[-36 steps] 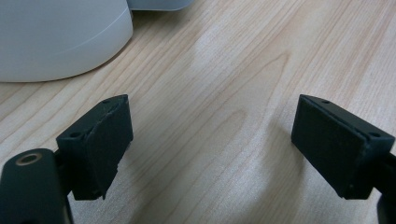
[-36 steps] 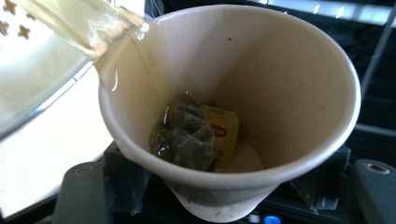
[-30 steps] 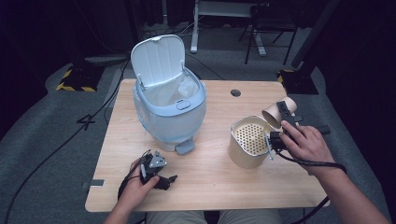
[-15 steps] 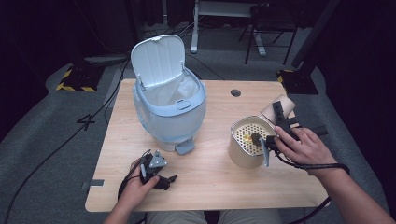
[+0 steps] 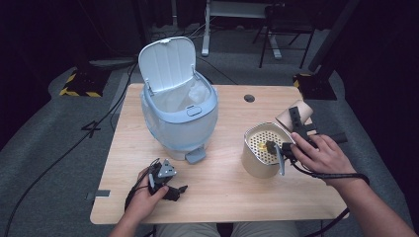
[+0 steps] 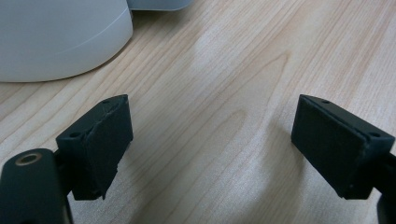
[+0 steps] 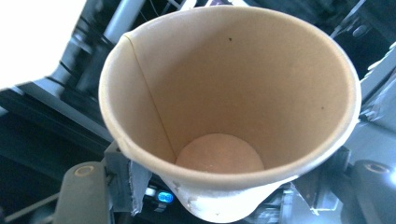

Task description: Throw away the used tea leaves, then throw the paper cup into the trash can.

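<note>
A brown paper cup [image 5: 298, 113] is held tilted at the far right rim of a beige metal pot [image 5: 253, 165]. My right gripper [image 5: 292, 123] is shut on it. In the right gripper view the cup [image 7: 224, 93] shows its mouth and bare bottom, with my right gripper [image 7: 229, 191] clamped on its near side. The pot holds a perforated insert [image 5: 263, 139] with a small yellow bit on it. My left gripper [image 5: 179, 190] rests on the table's front left, open, with only wood between its fingers [image 6: 100, 140].
A light blue pedal bin [image 5: 180, 118] with its lid up and a white liner stands at the table's centre left; its base [image 6: 56, 37] lies just ahead of the left gripper. A cable hole [image 5: 249, 98] sits near the far edge. Chairs and cables lie beyond the table.
The right hand and the cup have shifted slightly left toward the pot, and the cup's tilt has changed. The left hand has stayed put.
</note>
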